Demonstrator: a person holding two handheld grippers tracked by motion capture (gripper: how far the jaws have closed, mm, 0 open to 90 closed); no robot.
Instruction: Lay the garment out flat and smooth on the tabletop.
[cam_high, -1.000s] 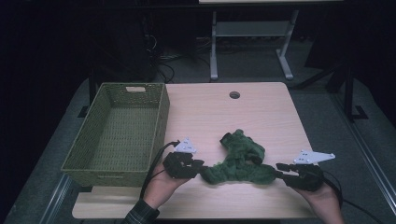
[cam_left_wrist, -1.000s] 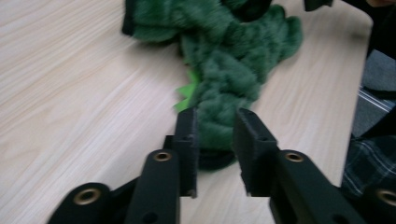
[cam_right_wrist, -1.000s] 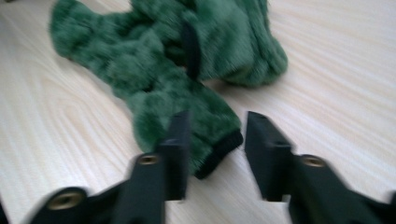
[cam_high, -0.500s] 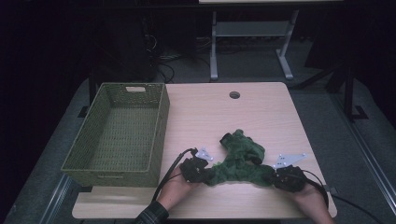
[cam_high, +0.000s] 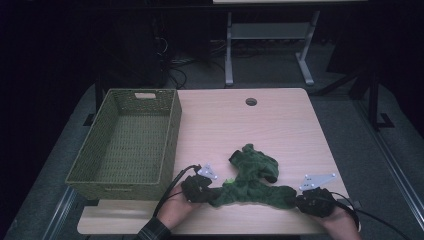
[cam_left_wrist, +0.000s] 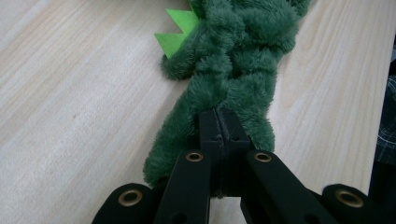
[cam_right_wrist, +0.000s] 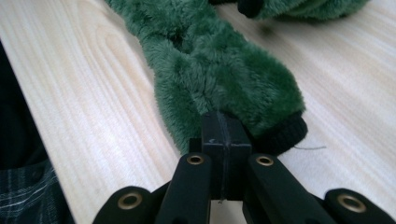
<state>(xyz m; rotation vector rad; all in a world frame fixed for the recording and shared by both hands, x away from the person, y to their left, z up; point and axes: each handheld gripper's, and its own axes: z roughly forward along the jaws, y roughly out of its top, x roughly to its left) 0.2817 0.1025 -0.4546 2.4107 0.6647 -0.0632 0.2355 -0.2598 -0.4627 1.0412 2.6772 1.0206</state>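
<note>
A dark green plush garment (cam_high: 252, 177) lies crumpled on the wooden table (cam_high: 240, 125) near its front edge. My left gripper (cam_high: 212, 194) is shut on the garment's left end, its jaws pressed together on the fuzzy fabric (cam_left_wrist: 238, 51) in the left gripper view (cam_left_wrist: 218, 122). A light green zigzag trim (cam_left_wrist: 180, 32) sticks out just beyond. My right gripper (cam_high: 295, 201) is shut on the right end; in the right gripper view (cam_right_wrist: 220, 126) its jaws pinch the plush (cam_right_wrist: 210, 65) beside a black ribbed cuff (cam_right_wrist: 285, 135).
A green woven basket (cam_high: 172, 135) stands on the table's left side, nothing visible inside it. A round cable hole (cam_high: 251, 102) sits near the far edge. Bare tabletop stretches behind the garment. Dark floor and a metal stand lie beyond.
Both hands have sunk toward the tabletop and come slightly nearer the front edge, carrying the garment's ends down with them. The garment now lies flatter on the wood.
</note>
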